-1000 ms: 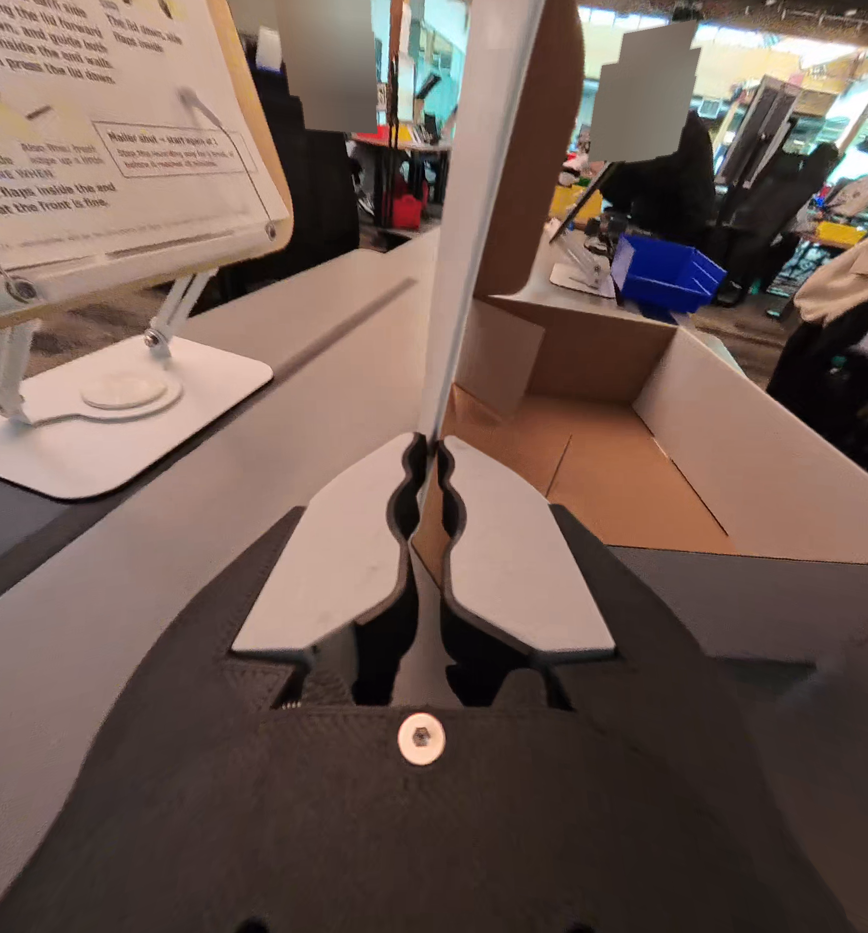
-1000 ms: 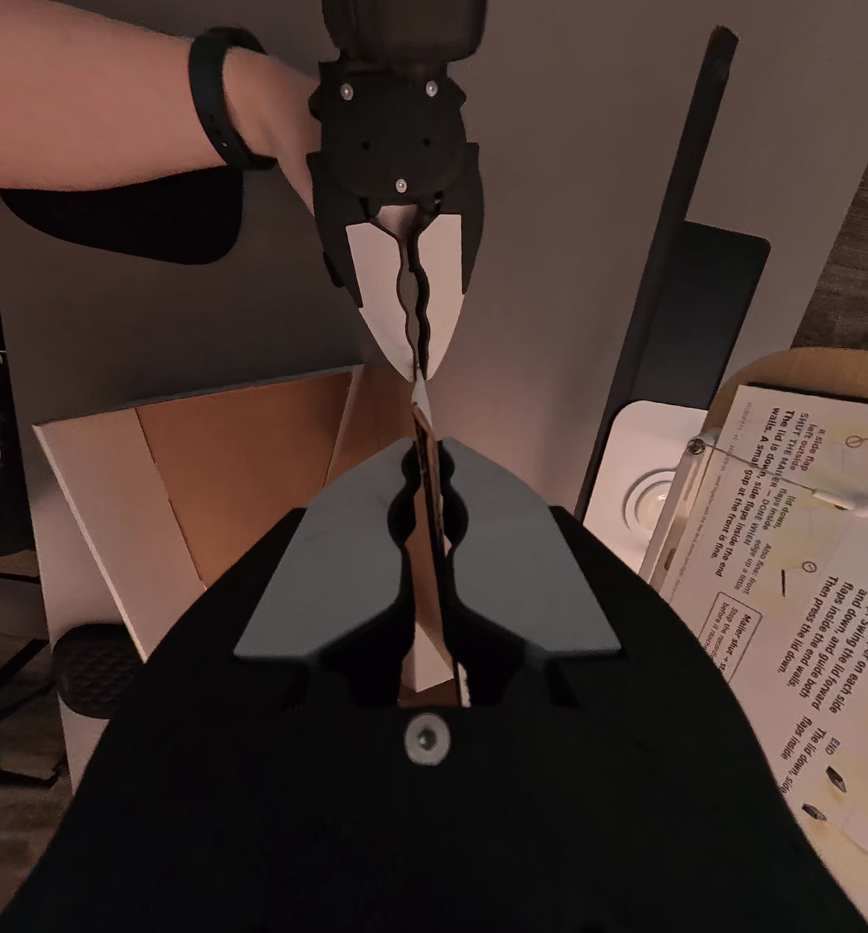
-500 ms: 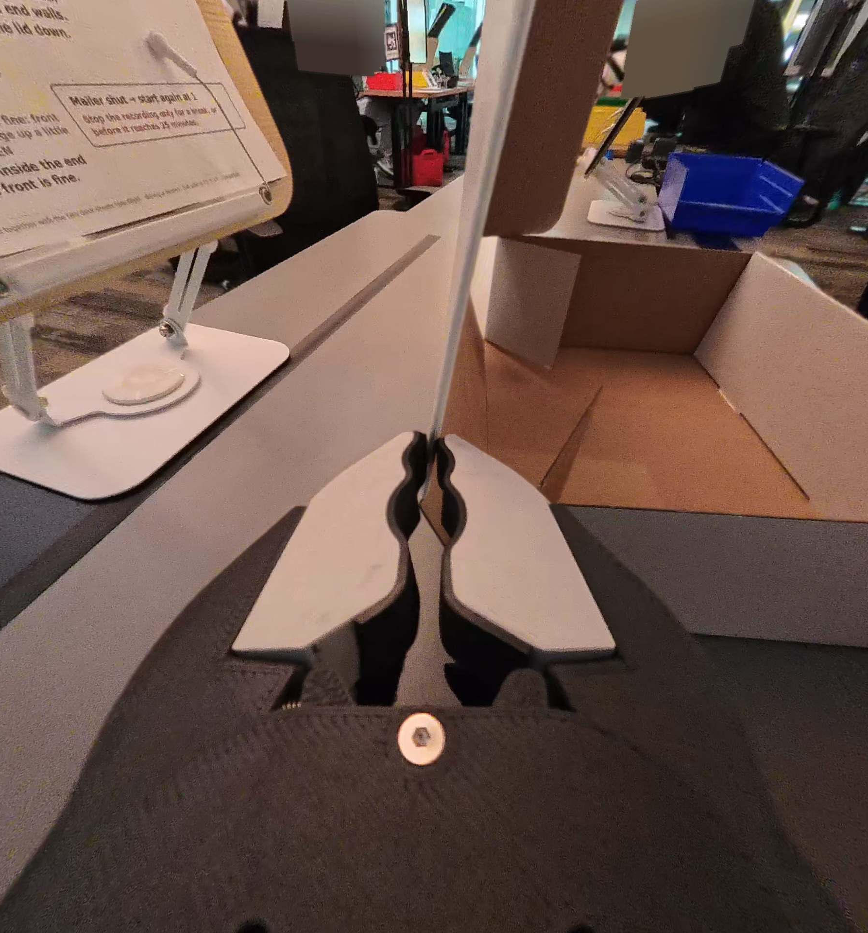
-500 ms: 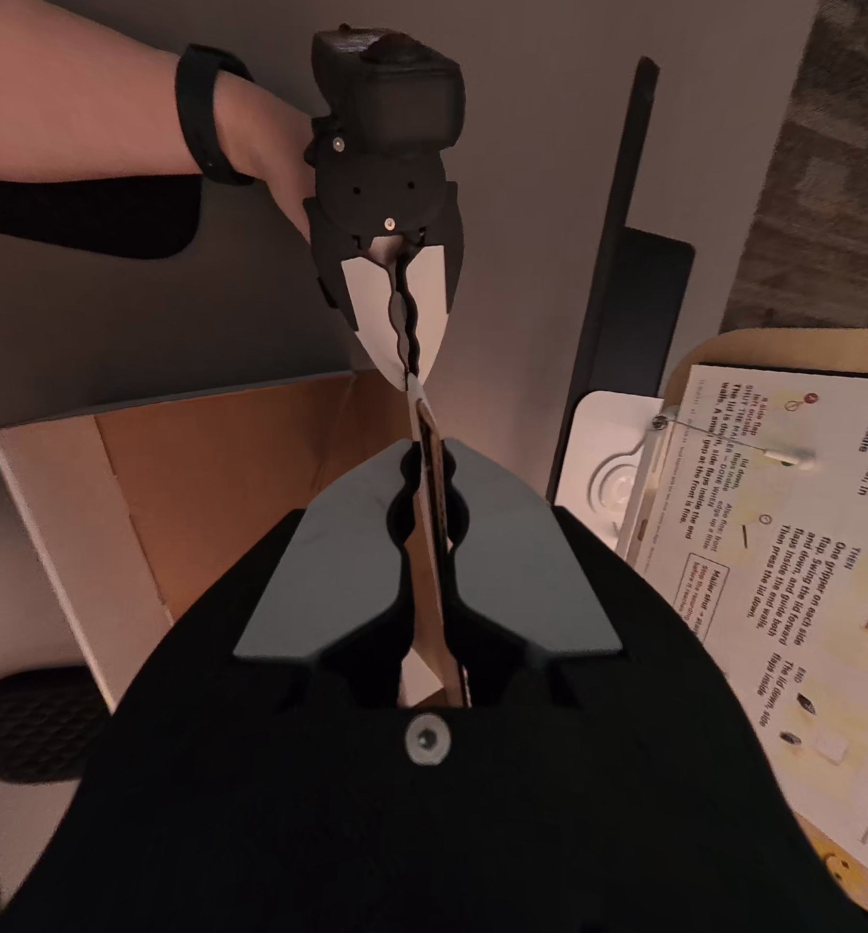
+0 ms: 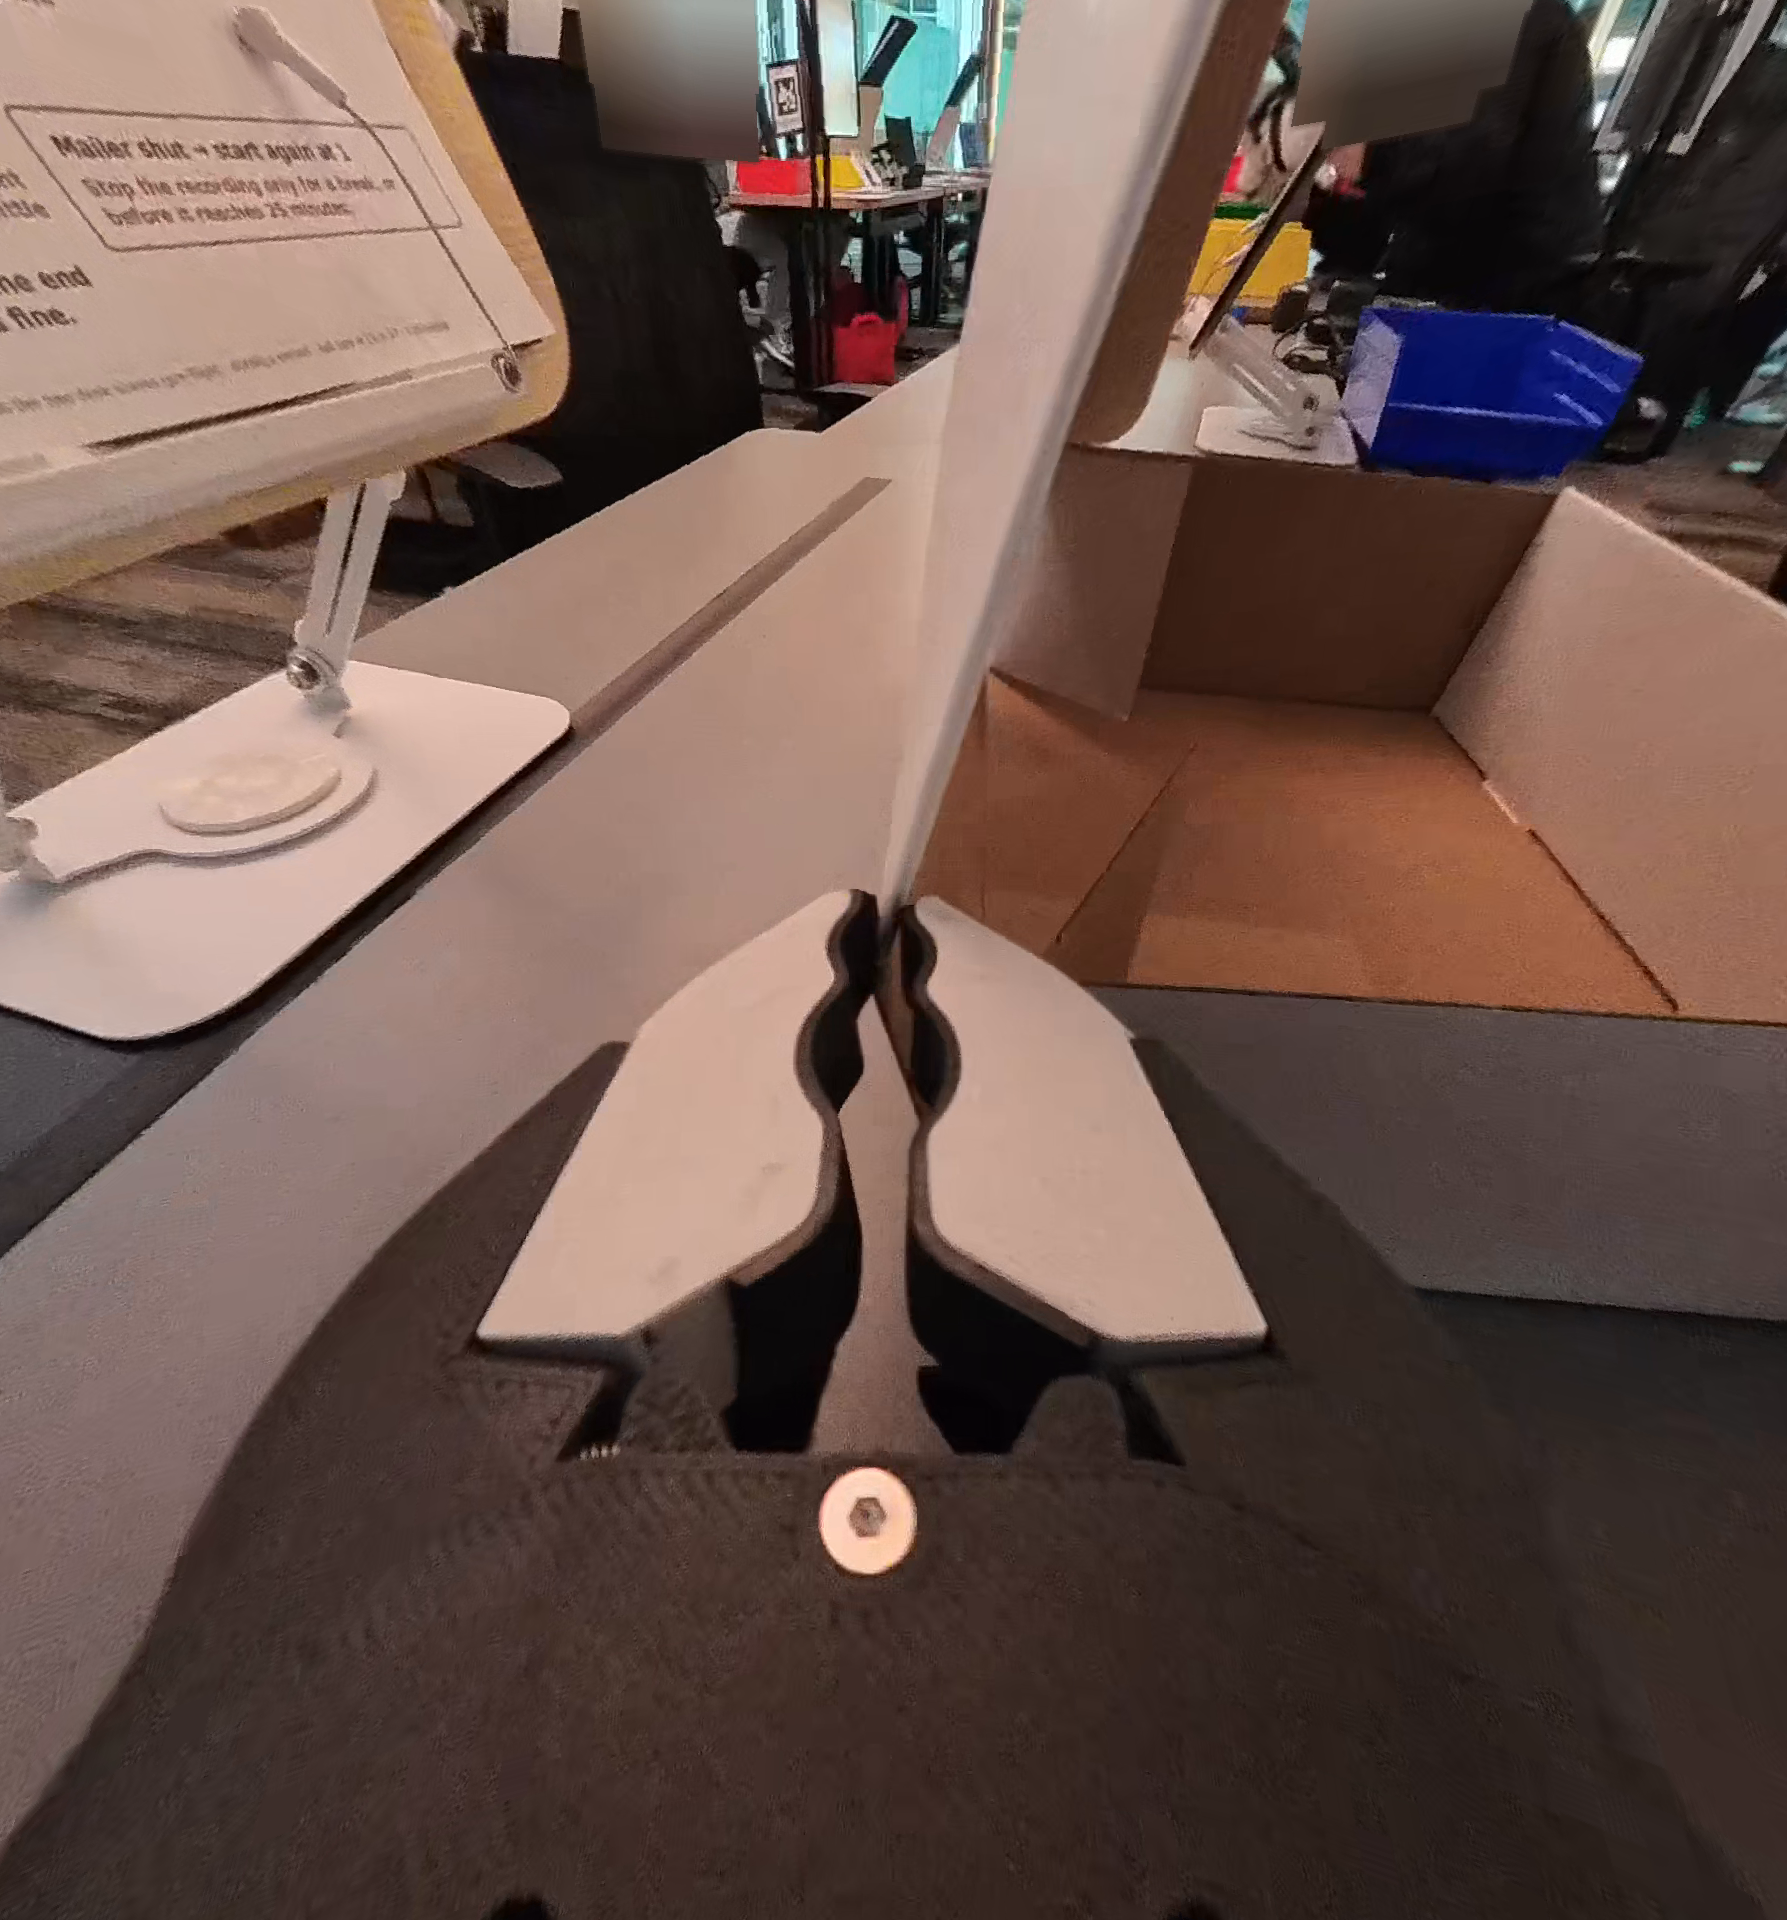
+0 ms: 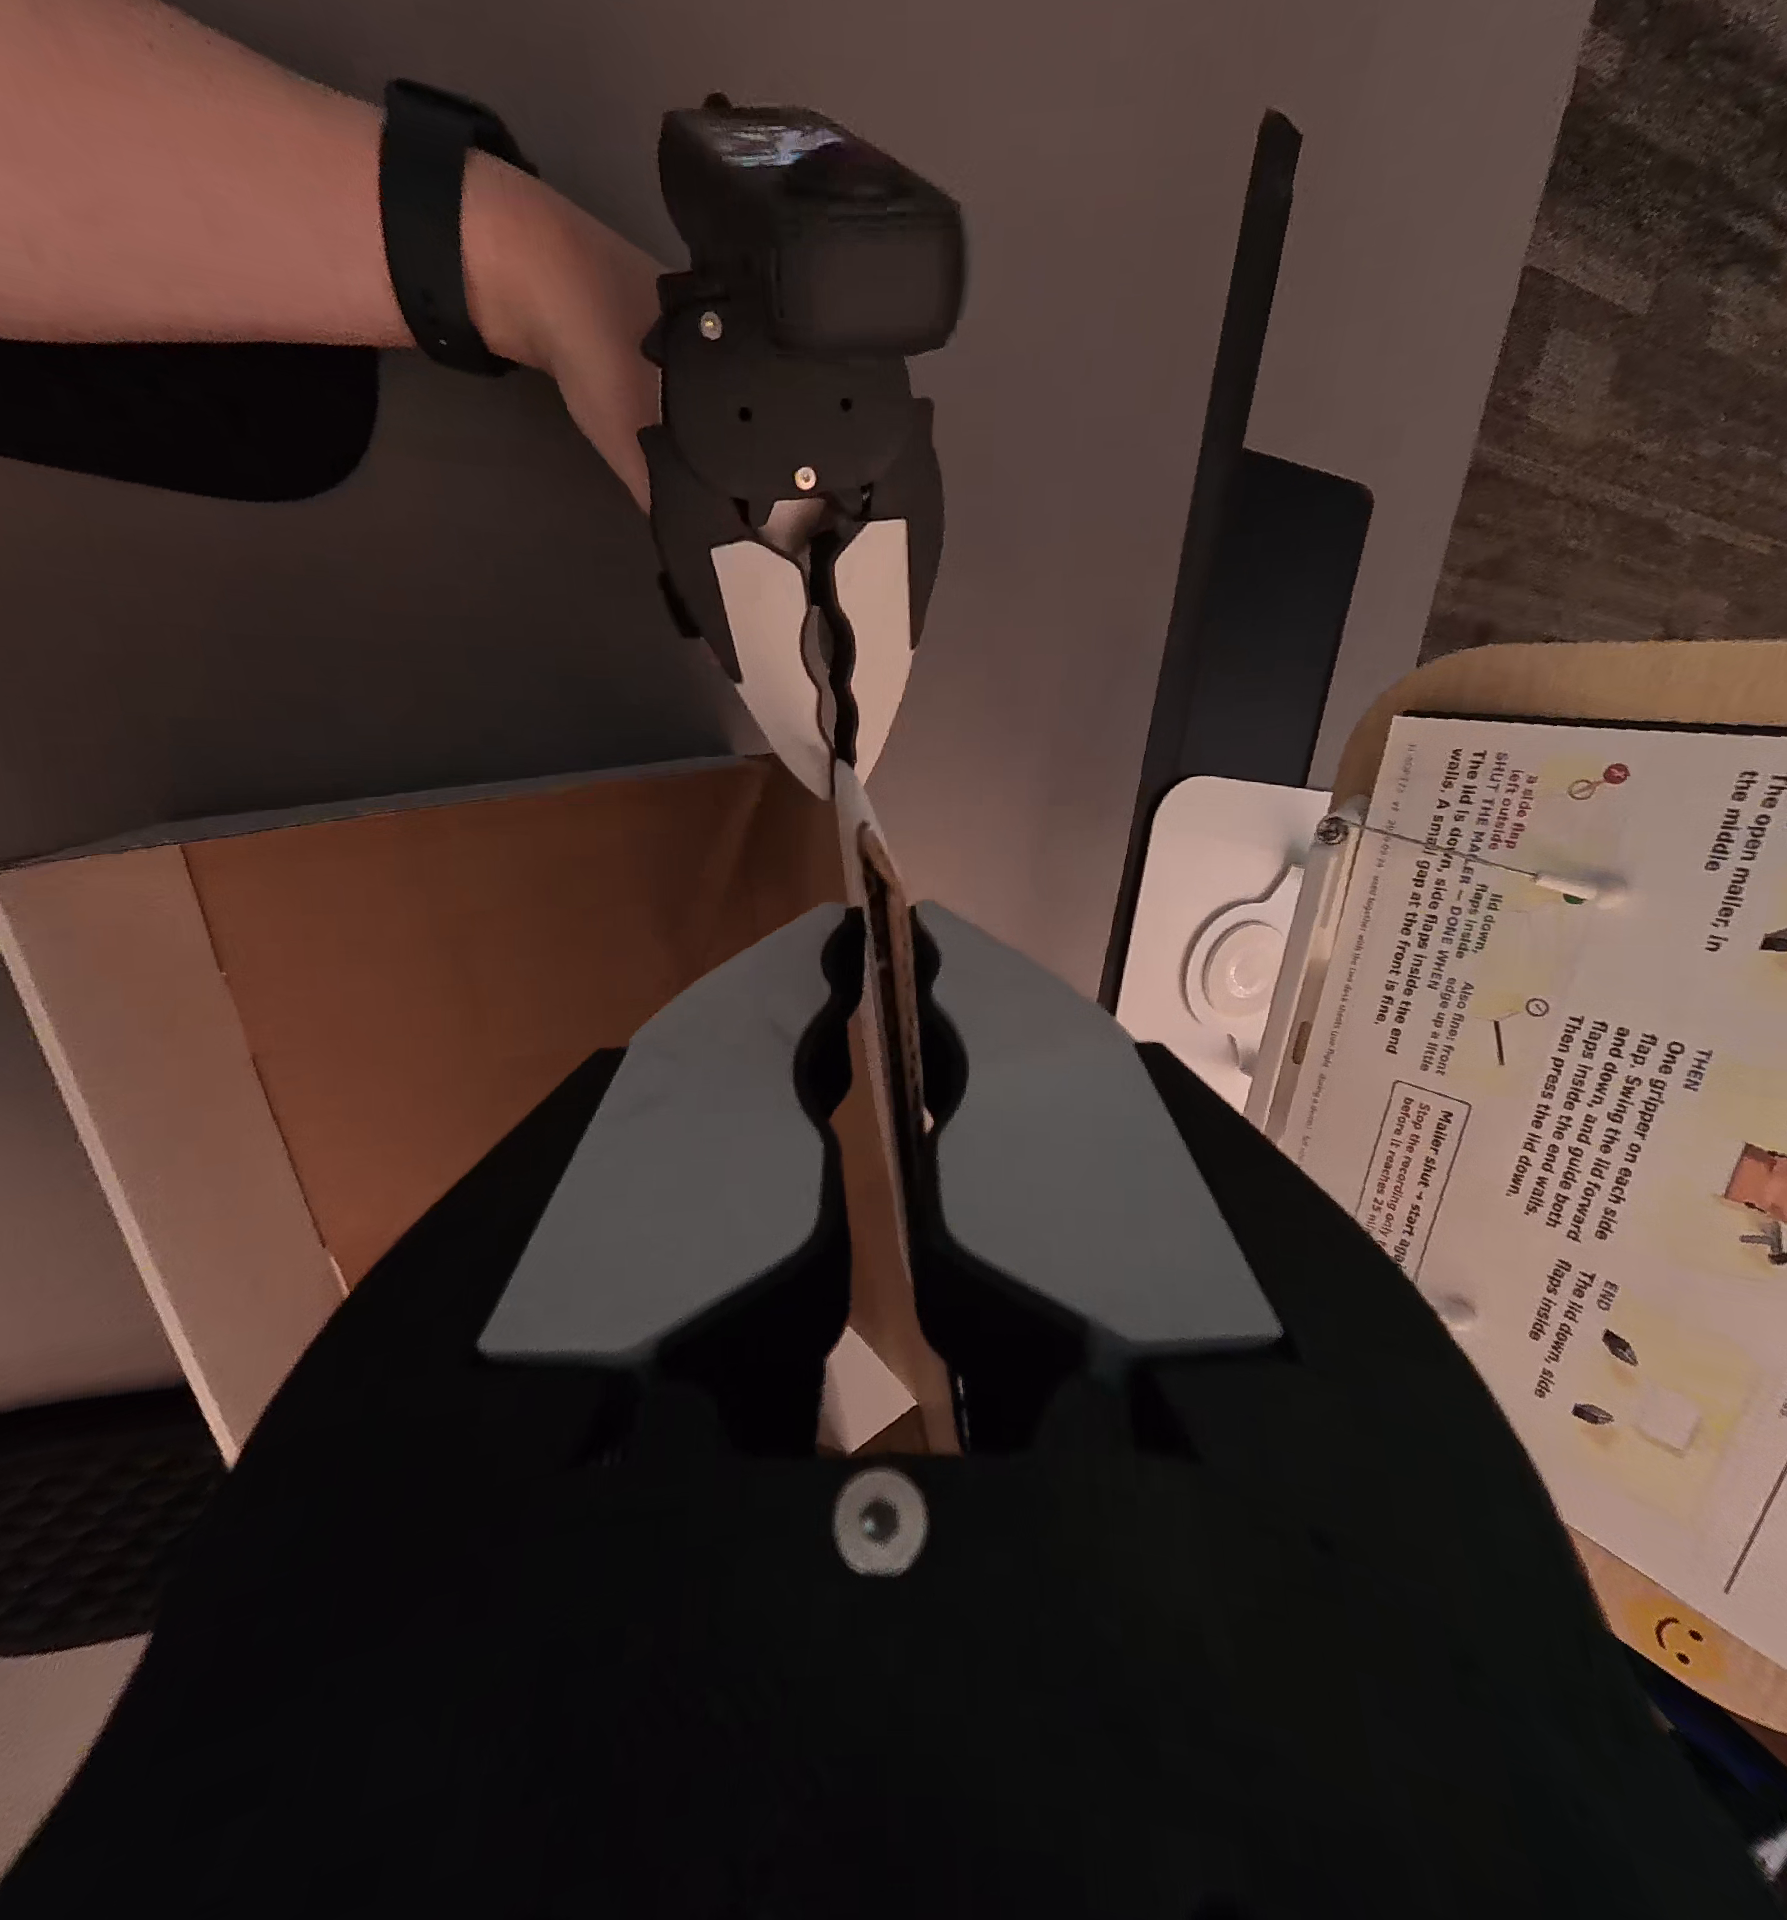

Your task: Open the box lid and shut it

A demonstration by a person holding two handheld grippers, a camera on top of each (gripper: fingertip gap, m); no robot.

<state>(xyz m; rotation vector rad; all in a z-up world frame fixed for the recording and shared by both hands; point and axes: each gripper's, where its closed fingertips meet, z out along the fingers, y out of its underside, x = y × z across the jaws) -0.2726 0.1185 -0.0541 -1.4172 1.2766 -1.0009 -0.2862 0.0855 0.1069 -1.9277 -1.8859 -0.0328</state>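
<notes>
A cardboard mailer box point(image 5: 1647, 727), white outside and brown inside, stands open on the grey table. Its lid point(image 5: 1014, 364) stands nearly upright, seen edge-on. My left gripper point(image 5: 889, 909) is shut on the lid's near edge. My right gripper point(image 6: 878, 914) is shut on the lid's edge point(image 6: 884, 997) from the opposite end, looking down over the box point(image 6: 453, 987). The left gripper also shows in the right wrist view point(image 6: 839, 769), held by a hand with a black wristband, its tips pinching the lid.
A white stand point(image 5: 245, 831) carries an instruction sheet point(image 5: 193, 208) to the left of the box; it also shows in the right wrist view point(image 6: 1595, 1091). A blue bin point(image 5: 1481, 395) and people stand beyond the table. A dark slot point(image 5: 723, 613) runs along the tabletop.
Both grippers keep their hold on the lid. The views shifted: the box interior now shows lower and wider, the left gripper has drawn back and up in the right wrist view.
</notes>
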